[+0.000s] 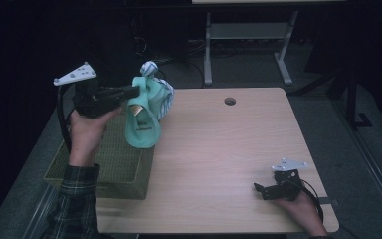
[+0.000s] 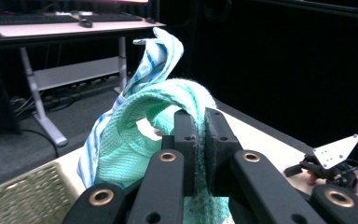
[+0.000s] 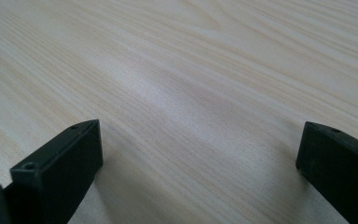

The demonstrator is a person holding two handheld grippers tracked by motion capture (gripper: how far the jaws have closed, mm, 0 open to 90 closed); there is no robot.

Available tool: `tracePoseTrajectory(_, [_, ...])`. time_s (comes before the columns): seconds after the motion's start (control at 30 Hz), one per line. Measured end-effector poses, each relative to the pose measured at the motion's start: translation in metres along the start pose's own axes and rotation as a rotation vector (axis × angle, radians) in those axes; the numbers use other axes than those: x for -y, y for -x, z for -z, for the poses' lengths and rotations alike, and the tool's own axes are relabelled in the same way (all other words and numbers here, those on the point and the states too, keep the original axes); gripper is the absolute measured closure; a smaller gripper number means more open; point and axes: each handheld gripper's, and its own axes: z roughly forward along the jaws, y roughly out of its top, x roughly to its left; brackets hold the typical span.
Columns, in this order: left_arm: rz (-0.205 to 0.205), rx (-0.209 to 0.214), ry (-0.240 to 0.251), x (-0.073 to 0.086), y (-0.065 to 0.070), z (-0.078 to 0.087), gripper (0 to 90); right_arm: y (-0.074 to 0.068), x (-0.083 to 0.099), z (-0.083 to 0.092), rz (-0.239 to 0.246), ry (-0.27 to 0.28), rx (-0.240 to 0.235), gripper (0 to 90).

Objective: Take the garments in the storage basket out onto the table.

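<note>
In the high view the desk (image 1: 219,149) is filling the middle of the frame, with a basket (image 1: 114,159) sitting at its left edge, lower left of centre. Above the basket's far end, the left gripper (image 1: 134,92) is hanging in the air with a bunched cloth (image 1: 146,112) pinched between its jaws, the cloth drooping down toward the basket's right rim. The right gripper (image 1: 258,189) is resting on the desk at the lower right, well apart from the cloth. A second desk (image 1: 248,30) is standing behind, at the top centre.
</note>
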Motion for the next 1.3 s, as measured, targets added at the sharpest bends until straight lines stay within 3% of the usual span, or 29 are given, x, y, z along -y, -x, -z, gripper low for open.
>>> tracePoseTrajectory(0.47, [0.015,0.087,-0.01,0.011,0.026,-0.041,84.8,0.0,0.0,0.0,0.0,0.0,0.0,0.0])
tracePoseTrajectory(0.77, [0.028,0.141,-0.045,0.028,0.044,-0.07,84.8,0.0,0.0,0.0,0.0,0.001,0.0,0.0])
tracePoseTrajectory(1.3, [0.011,0.22,-0.133,0.053,0.074,-0.121,84.8,0.0,0.0,0.0,-0.004,0.001,-0.001,0.0])
